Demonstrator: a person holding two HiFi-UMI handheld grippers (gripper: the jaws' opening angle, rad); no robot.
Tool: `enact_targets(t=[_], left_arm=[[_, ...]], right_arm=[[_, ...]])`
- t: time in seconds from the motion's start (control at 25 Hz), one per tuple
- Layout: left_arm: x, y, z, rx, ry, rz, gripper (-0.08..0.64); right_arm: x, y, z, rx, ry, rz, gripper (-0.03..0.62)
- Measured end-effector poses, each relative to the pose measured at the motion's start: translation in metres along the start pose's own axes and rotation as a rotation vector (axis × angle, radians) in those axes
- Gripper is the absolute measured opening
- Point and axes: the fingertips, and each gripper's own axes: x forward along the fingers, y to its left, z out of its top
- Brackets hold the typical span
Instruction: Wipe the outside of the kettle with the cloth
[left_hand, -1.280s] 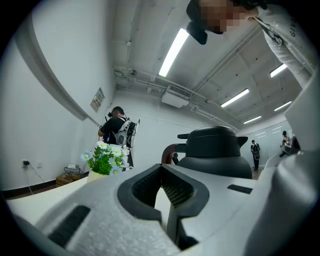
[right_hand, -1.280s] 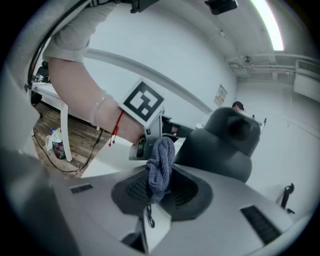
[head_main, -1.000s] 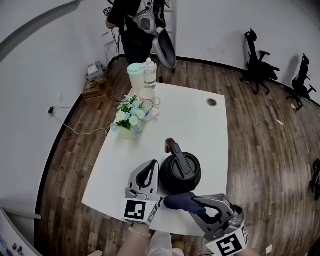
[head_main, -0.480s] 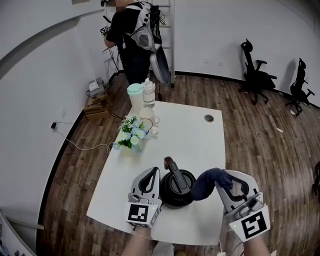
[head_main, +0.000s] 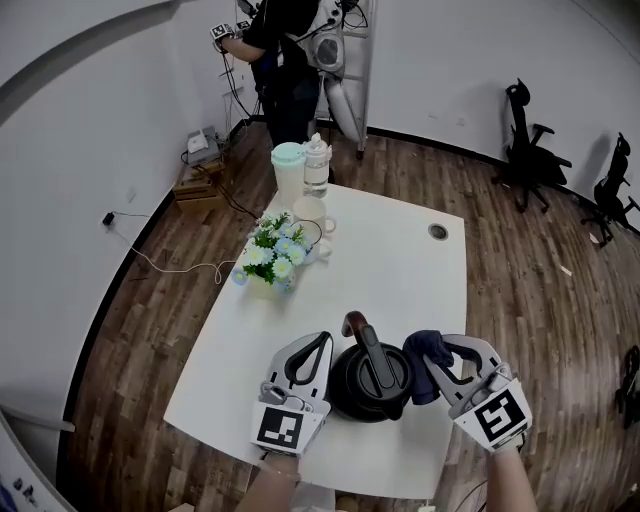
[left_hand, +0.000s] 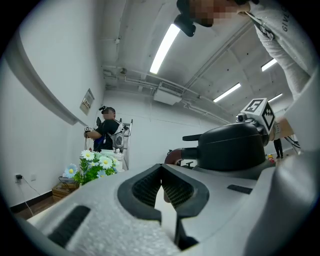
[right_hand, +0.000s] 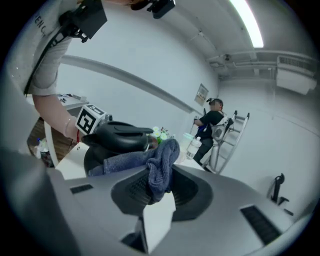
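Note:
A black kettle (head_main: 368, 378) with a brown spout stands near the front edge of the white table (head_main: 400, 270). My left gripper (head_main: 316, 345) rests against the kettle's left side, jaws shut with nothing between them; in the left gripper view the kettle (left_hand: 235, 145) rises just right of the gripper (left_hand: 161, 176). My right gripper (head_main: 440, 352) is shut on a dark blue cloth (head_main: 424, 358) that is pressed to the kettle's right side. In the right gripper view the cloth (right_hand: 150, 162) hangs from the gripper (right_hand: 157, 187) and drapes against the kettle (right_hand: 117, 140).
A flower pot (head_main: 270, 262), a pale green jug (head_main: 288, 170), a clear bottle (head_main: 317, 160) and a white cup (head_main: 310, 213) stand at the table's far left. A person (head_main: 290, 50) stands beyond the table by a ladder. Office chairs (head_main: 530, 150) are at the far right.
My right gripper carried the cloth from the kettle's front side up and round to its right side. The left gripper stayed against the kettle's left side.

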Motion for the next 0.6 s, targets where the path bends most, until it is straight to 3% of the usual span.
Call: enact_targets(t=[0.2, 0.44, 0.6], left_arm=[[-0.003, 0.005, -0.007, -0.013, 0.001, -0.006, 0.008], [0.003, 0.012, -0.014, -0.023, -0.005, -0.003, 0.008], [0.009, 0.012, -0.015, -0.015, -0.018, -0.011, 0.008]], right_arm=[[0.027, -0.004, -0.037, 0.197, 0.015, 0.192, 0.063], [0.051, 0.01, -0.084, 0.271, 0.118, 0.322, 0.063], [0.063, 0.024, -0.113, 0.313, 0.187, 0.365, 0.063]])
